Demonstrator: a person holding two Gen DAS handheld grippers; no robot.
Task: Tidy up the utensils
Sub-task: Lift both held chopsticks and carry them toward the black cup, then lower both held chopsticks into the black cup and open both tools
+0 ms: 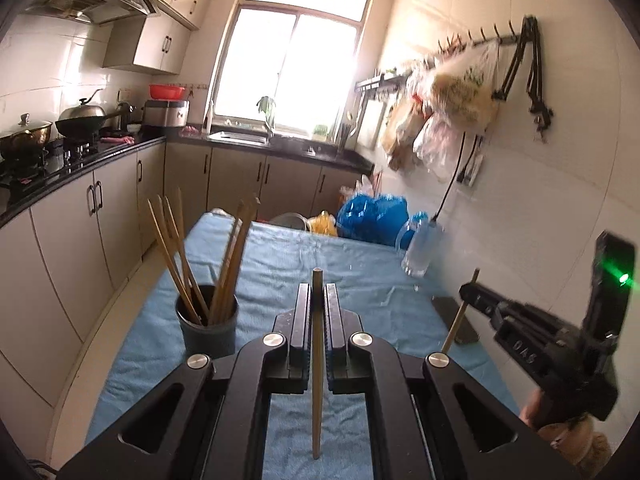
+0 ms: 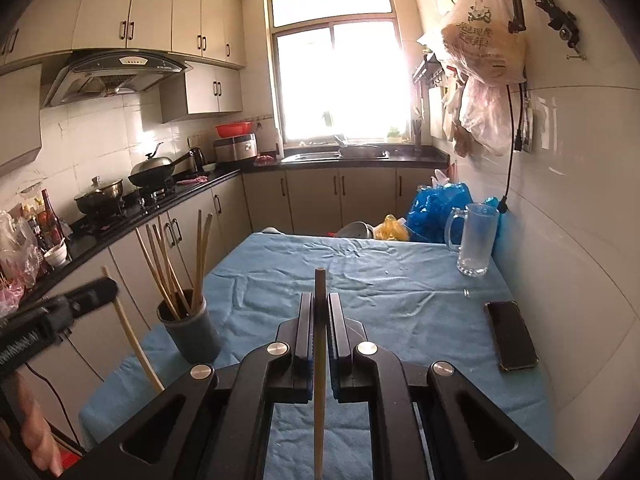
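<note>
Left claw (image 1: 318,292) pinches one chopstick (image 1: 317,360), held upright. Right claw (image 2: 320,300) pinches another chopstick (image 2: 319,360), upright too. Dark cup (image 1: 207,326) with more chopsticks (image 1: 188,256) stands on blue tabletop (image 1: 280,264), left side. Phone (image 2: 511,334), maybe face down, lies near glass mug (image 2: 476,238).

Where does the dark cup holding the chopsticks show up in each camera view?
Left wrist view: the cup stands lower left on the blue cloth, left of the left gripper.
Right wrist view: the cup stands lower left too.
Shared landmark: the window.
</note>
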